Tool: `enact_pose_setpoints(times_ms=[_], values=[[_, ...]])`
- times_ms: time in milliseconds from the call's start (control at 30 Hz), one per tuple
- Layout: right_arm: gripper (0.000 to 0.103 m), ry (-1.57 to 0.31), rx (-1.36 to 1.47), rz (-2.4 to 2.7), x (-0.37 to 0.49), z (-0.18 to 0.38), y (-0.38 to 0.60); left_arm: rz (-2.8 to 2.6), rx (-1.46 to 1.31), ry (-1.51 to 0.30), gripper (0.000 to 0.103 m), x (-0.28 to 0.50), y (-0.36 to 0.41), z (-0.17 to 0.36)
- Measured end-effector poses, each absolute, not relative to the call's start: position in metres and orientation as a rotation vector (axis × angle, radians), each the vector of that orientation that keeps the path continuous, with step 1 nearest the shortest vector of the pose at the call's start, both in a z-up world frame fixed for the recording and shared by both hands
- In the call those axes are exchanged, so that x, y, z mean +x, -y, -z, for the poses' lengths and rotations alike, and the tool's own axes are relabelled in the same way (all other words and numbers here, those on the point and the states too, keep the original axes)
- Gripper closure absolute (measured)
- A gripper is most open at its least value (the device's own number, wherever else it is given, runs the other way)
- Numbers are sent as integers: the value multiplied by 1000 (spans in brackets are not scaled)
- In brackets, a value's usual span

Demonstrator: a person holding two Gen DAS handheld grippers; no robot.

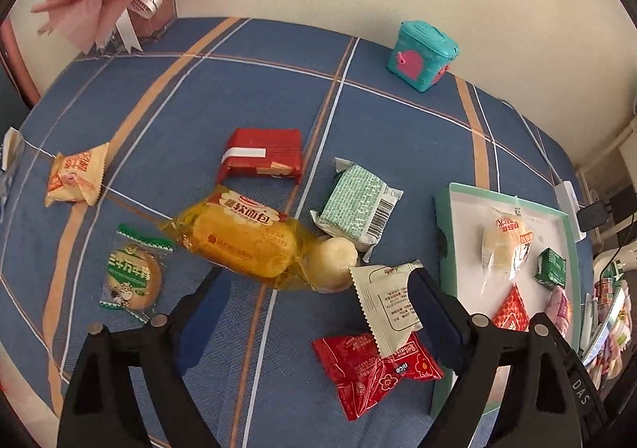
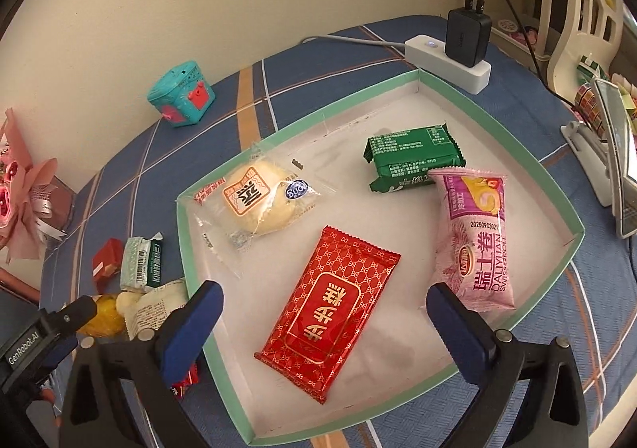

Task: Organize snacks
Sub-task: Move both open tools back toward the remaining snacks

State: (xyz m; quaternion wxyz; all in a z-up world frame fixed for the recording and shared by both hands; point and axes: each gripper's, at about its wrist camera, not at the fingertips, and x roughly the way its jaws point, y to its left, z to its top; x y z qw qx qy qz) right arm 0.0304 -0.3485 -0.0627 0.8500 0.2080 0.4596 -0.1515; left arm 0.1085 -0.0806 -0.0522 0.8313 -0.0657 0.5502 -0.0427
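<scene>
Blue plaid cloth covers the surface [image 1: 247, 89], with a cream wall behind. At its right lies the green-rimmed tray [image 2: 302, 121], already holding four snacks; the red packet [image 2: 330, 312] lies nearest, below the right gripper [image 2: 324, 308], whose fingers are spread and empty. The left gripper [image 1: 318, 312], fingers likewise spread, hangs over loose snacks left of the tray. Sorting looks midway: next, close on the white packet [image 1: 388, 300] or yellow bread [image 1: 243, 241] and carry it rightward.

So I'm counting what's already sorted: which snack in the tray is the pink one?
The pink Swiss roll packet, lying along the tray's right side. The others there are a red packet, a green packet and a clear-wrapped bun.
</scene>
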Motion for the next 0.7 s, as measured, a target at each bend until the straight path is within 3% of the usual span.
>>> enact_pose_setpoints(times_ms=[400,700], values=[[0,-948,422,292,31,56,337,84,-140,-1193,10,115,54,55],[0,-970,349,80,44,49,272,24,-137,-1164,10,118,4,43]])
